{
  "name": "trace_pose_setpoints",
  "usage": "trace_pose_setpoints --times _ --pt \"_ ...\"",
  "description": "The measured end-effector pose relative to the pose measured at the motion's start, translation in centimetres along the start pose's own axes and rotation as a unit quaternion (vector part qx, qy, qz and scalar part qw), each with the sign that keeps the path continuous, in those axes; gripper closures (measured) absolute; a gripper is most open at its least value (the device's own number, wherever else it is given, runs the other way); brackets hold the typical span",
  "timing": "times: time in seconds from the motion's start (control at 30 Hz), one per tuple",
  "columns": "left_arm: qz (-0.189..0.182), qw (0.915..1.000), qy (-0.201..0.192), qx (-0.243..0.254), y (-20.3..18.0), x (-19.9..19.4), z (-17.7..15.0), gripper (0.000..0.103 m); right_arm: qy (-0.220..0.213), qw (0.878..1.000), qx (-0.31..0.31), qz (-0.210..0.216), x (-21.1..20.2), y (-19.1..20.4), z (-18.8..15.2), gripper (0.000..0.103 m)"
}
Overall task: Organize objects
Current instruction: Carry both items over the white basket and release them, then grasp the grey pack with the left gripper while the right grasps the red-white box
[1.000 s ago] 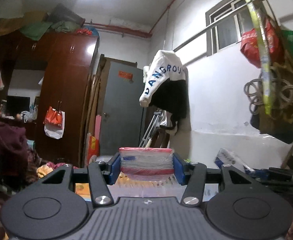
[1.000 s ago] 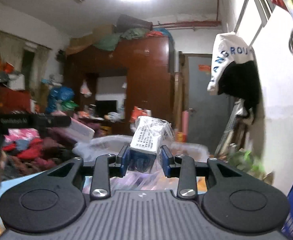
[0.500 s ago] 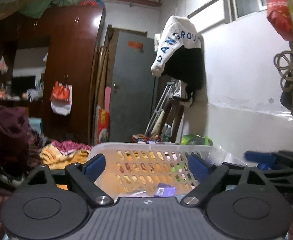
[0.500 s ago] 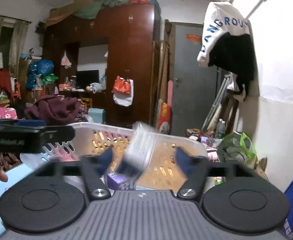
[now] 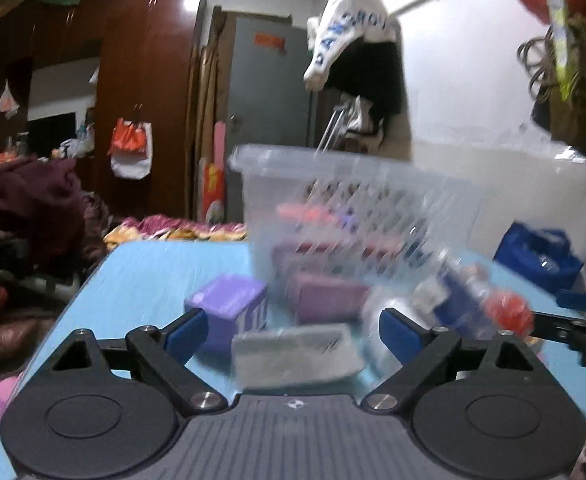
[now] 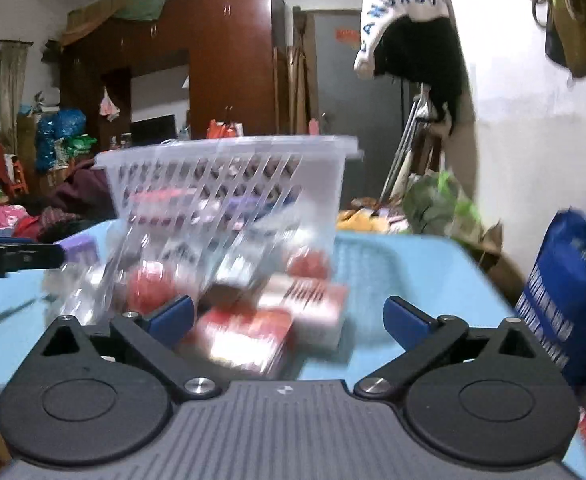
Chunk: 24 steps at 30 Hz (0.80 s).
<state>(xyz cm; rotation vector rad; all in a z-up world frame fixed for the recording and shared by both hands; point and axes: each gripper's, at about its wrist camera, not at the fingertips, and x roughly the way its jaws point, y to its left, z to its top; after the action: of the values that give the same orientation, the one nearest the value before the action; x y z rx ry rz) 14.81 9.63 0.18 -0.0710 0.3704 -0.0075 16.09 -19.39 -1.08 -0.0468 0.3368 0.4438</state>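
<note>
While both tools are gaping empty, their jaws having just been opening, the left gripper (image 5: 291, 330) should be lining up squarely on the grey packet (image 5: 295, 354) and the right gripper (image 6: 289, 318) on the red box (image 6: 245, 340), lying before the basket (image 6: 229, 184).

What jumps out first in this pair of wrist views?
The clear slotted plastic basket standing mid-table on the light blue table, with packets inside. Boxes lie scattered before it: a purple box ahead of the left hand-held gripper, a red-and-white box between the open right hand-held gripper's fingers.
</note>
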Motion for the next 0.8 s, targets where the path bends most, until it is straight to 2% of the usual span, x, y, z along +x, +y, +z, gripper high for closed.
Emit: trace_pose_setpoints --times 0.07,0.17,0.4,0.57,0.7,0.8 --pt "0.015 0.9998 0.015 0.007 -0.2 0.7 0.0 0.009 0.005 1.0 -0.011 -0.015 0.4 0.6 0.0 0.0" --pt "0.023 0.9995 0.015 0.014 -0.4 0.6 0.1 0.009 0.013 0.999 -0.023 -0.029 1.1 1.1 0.8 0.0" --pt "0.044 0.9955 0.057 0.061 -1.7 1.7 0.0 0.009 0.055 0.998 -0.037 0.007 2.7 2.5 1.2 0.001" --pt "0.033 0.9966 0.067 0.034 -0.9 1.8 0.0 0.008 0.062 0.998 -0.018 0.011 2.7 1.7 1.0 0.002" --pt "0.029 0.9984 0.049 -0.01 0.2 1.3 -0.2 0.008 0.054 0.998 -0.021 0.022 2.0 1.7 0.4 0.012" --pt "0.036 0.998 0.048 -0.019 0.5 1.4 -0.1 0.008 0.06 0.997 -0.032 0.026 1.5 1.7 0.1 0.015"
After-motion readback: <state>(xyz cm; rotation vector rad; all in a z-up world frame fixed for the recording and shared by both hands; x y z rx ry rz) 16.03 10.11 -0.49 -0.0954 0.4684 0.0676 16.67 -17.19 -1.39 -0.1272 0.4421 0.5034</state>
